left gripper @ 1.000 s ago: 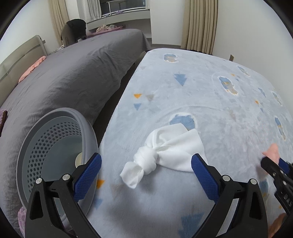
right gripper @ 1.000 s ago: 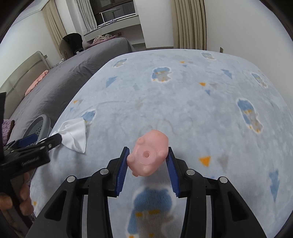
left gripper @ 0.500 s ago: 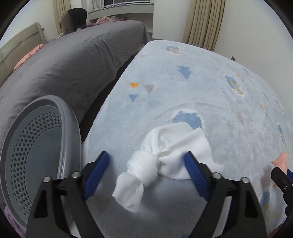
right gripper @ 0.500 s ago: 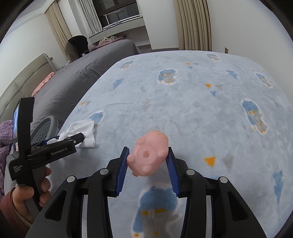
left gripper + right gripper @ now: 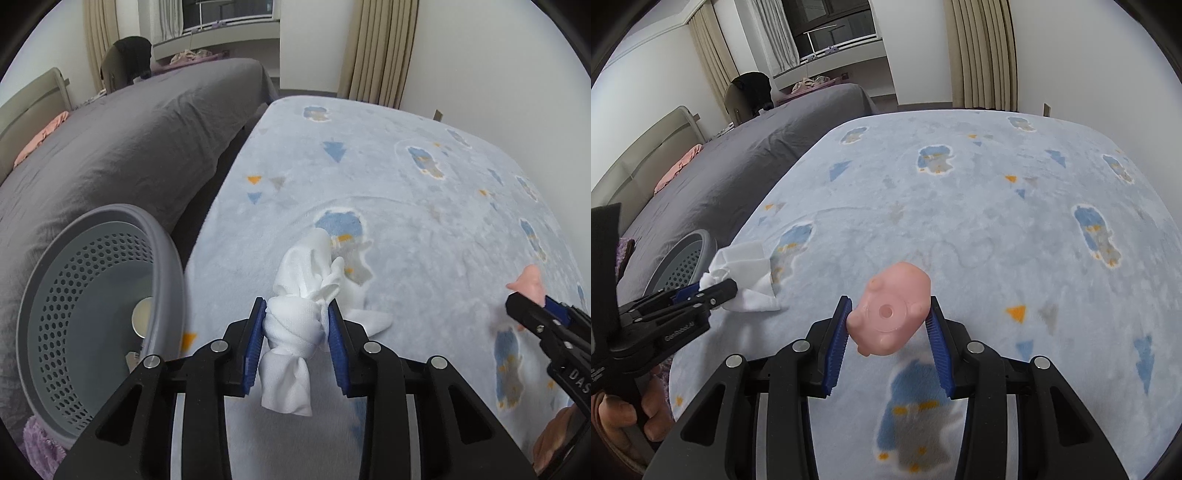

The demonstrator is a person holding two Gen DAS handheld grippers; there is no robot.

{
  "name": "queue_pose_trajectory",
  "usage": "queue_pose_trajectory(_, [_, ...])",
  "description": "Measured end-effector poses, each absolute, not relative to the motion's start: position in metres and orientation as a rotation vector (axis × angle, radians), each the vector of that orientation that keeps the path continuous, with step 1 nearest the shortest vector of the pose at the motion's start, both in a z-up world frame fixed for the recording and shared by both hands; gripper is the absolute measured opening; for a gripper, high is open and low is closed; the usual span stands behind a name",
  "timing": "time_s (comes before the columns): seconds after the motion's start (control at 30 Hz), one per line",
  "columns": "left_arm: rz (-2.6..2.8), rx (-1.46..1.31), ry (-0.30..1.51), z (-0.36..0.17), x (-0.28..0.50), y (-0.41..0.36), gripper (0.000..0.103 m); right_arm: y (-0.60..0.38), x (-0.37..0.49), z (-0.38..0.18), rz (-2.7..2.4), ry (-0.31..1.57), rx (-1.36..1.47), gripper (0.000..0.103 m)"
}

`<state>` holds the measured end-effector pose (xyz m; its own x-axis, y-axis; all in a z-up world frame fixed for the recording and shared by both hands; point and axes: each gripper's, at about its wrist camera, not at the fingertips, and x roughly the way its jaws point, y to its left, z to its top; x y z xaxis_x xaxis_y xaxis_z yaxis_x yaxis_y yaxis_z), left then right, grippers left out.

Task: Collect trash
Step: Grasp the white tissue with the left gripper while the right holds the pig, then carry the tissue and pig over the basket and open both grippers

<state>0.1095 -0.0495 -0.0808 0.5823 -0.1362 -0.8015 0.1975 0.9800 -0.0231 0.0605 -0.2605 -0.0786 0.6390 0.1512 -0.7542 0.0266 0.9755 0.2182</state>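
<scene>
A knotted white cloth [image 5: 295,328] lies on the pale blue blanket [image 5: 406,206]. My left gripper [image 5: 296,332] is shut on its knot; the loose ends trail in front and below. It also shows in the right wrist view [image 5: 742,273]. My right gripper [image 5: 888,325] is shut on a pink pig toy [image 5: 892,314] and holds it above the blanket. The toy's tip shows at the right of the left wrist view [image 5: 528,282]. A grey perforated basket [image 5: 55,325] stands at the left, beside the blanket's edge.
A bed with a dark grey cover [image 5: 129,140] runs along the left, with a dark gap [image 5: 207,206] between it and the blanket. A round pale disc [image 5: 142,317] lies inside the basket. Curtains and white walls stand behind. A purple cloth [image 5: 37,443] lies by the basket.
My left gripper has moved forward over the white cloth and shut on its knot. My right gripper still holds the pink pig toy, barely moved.
</scene>
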Motion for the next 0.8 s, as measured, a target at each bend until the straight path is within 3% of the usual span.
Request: queue_pose_trajectory(0.8, [-0.085,0.011,0.773,-0.027,0.063,0.077,0.032,-0.114,0.06,-0.046,0.246,0.854,0.104,0.04])
